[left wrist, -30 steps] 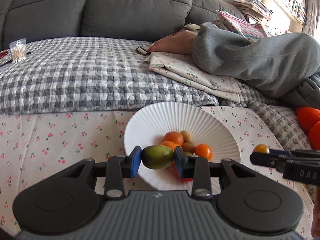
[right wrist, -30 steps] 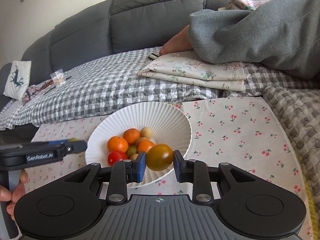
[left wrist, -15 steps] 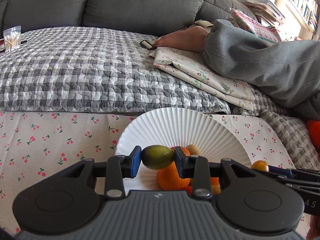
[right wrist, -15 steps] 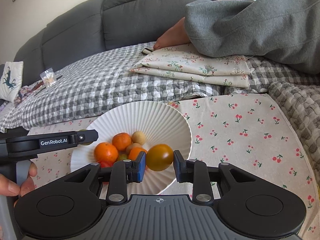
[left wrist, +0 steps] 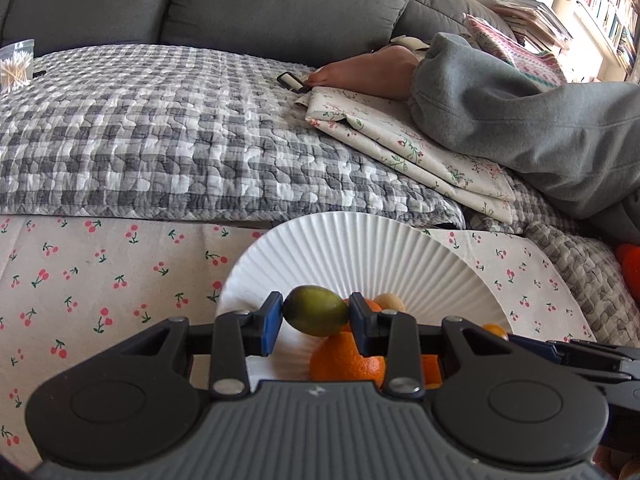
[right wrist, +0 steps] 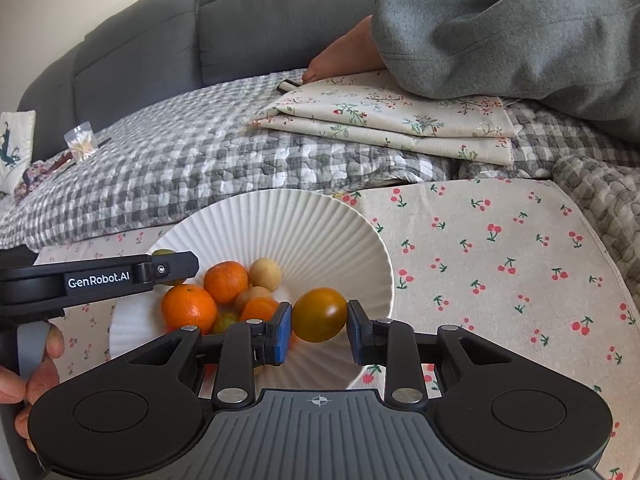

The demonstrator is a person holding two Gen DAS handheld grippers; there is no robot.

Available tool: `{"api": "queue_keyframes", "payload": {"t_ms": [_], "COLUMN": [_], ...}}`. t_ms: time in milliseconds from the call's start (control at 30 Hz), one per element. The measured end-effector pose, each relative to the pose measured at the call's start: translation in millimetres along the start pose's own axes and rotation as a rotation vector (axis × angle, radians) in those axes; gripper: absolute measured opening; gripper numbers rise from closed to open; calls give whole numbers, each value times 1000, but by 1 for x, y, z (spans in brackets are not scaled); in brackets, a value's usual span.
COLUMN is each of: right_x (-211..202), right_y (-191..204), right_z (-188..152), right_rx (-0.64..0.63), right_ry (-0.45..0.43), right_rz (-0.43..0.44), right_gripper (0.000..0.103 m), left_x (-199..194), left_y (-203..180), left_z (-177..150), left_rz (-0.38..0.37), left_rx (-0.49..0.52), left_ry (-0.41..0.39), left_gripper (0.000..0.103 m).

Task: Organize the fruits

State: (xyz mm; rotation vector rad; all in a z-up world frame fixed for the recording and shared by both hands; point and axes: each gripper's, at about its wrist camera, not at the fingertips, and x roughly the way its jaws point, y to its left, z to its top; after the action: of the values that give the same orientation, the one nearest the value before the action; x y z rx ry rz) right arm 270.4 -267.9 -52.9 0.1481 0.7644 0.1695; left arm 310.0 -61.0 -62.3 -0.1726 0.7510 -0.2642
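A white ribbed bowl [left wrist: 360,248] [right wrist: 304,232] sits on a cherry-print cloth and holds several small fruits, among them oranges [right wrist: 189,307] and pale round ones [right wrist: 265,274]. My left gripper [left wrist: 316,316] is shut on a green oval fruit [left wrist: 316,310] just above the bowl's near side, over an orange [left wrist: 347,360]. My right gripper [right wrist: 319,316] is shut on a yellow-brown tomato [right wrist: 320,314] over the bowl's right part. In the right wrist view the left gripper [right wrist: 172,270] reaches in from the left above the bowl.
A cherry-print cloth [right wrist: 500,264] covers the surface around the bowl. Behind it lie a grey checked quilt [left wrist: 160,136], folded floral fabric [right wrist: 392,120] and a person's foot and grey trouser leg [left wrist: 520,128]. More orange fruit [left wrist: 630,264] shows at the far right.
Both grippers have come down and closer over the bowl with their fruits still held. The bowl now looms larger and nearer in both views.
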Motion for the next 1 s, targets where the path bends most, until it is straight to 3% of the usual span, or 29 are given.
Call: {"api": "queue_keyframes", "payload": {"t_ms": [133,267,667,1000], "right_x": [3,-2,-34,-82], "right_y": [1,-3,3,33], "right_z": [0,3,7,-6], "right_rx": [5,40,45,-11], "right_ry": [-4,-26,-52,-44], "right_rz": [4,6,14,82], "right_gripper": [30,32,33,53], "left_x": [1,-5,-47,-105], "left_y": [0,5,7,-10], "left_z": [-1,1,-2,-25], "left_rz": [8,7,37,142], "left_rx": [9,-19,11,68], "left_ry": [6,-2,-5,-12], "left_gripper": [35,45,49,62]}}
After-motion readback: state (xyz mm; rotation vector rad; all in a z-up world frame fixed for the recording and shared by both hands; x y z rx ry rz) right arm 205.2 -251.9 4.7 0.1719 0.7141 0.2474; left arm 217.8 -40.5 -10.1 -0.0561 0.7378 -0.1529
